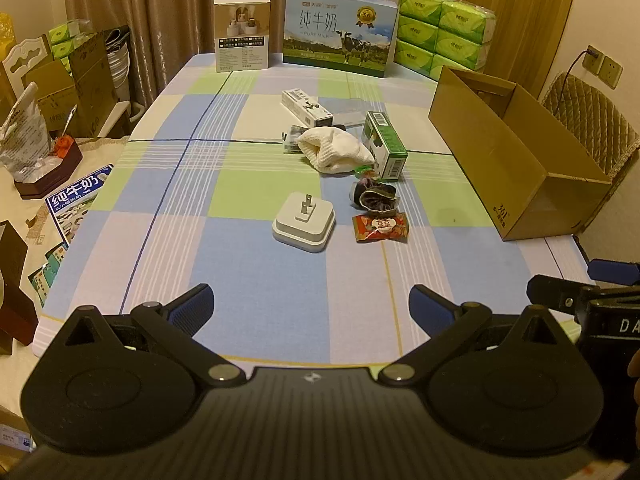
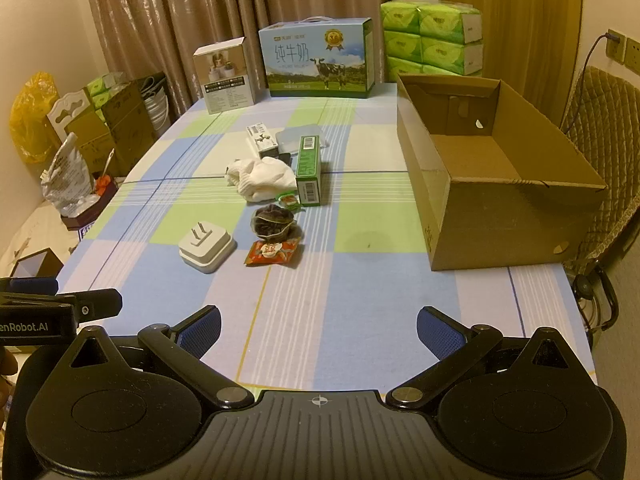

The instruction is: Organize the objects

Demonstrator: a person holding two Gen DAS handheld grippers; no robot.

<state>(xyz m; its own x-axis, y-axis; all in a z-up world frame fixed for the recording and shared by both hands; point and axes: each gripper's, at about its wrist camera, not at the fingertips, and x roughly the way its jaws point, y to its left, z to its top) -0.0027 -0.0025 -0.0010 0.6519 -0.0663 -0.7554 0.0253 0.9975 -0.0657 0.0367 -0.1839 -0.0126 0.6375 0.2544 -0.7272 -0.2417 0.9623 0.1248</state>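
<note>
Small items lie grouped mid-table: a white plug adapter (image 1: 304, 222) (image 2: 207, 246), a red snack packet (image 1: 382, 228) (image 2: 273, 252), a dark scrunchie (image 1: 374, 197) (image 2: 274, 220), a white knit cloth (image 1: 334, 150) (image 2: 262, 178), a green carton (image 1: 386, 144) (image 2: 309, 170) and a white-black slim box (image 1: 306, 108) (image 2: 262, 140). An open cardboard box (image 1: 508, 160) (image 2: 492, 168) stands at the right. My left gripper (image 1: 310, 310) and right gripper (image 2: 318, 334) both hover open over the near table edge, nothing between their fingers.
At the table's far end stand a beige product box (image 1: 242, 32), a milk case (image 1: 340, 32) (image 2: 318, 58) and stacked green tissue packs (image 1: 444, 32) (image 2: 432, 38). Cartons and bags crowd the floor at left. A padded chair (image 2: 600, 152) sits behind the cardboard box.
</note>
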